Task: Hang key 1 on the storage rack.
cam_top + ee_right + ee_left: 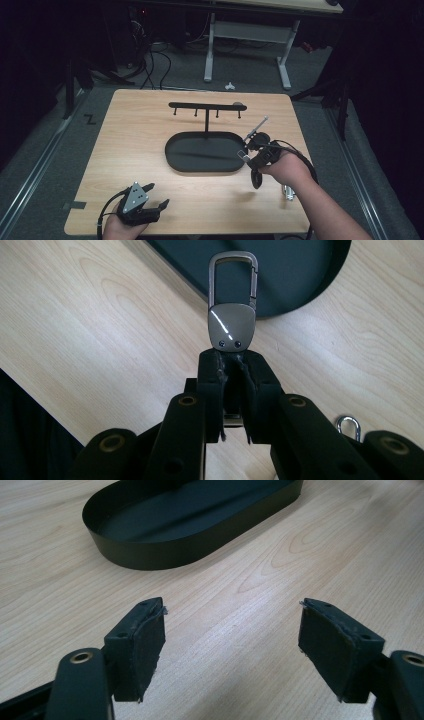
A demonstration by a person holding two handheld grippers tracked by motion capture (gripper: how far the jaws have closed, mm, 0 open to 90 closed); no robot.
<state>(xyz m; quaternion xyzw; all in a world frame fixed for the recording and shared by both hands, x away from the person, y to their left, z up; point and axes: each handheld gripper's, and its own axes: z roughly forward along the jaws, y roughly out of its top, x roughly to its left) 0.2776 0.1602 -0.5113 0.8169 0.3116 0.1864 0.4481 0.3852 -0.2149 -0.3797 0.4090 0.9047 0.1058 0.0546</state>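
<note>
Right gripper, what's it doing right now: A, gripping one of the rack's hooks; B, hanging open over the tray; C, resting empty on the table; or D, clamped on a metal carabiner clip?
D: the right gripper has its jaws closed on the base of the metal carabiner clip, whose loop sticks out toward the black tray.

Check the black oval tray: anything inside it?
The black oval tray looks bare inside, apart from the hook stand's post rising from its far edge. The right gripper with its metal carabiner clip covers the tray's right end.
</note>
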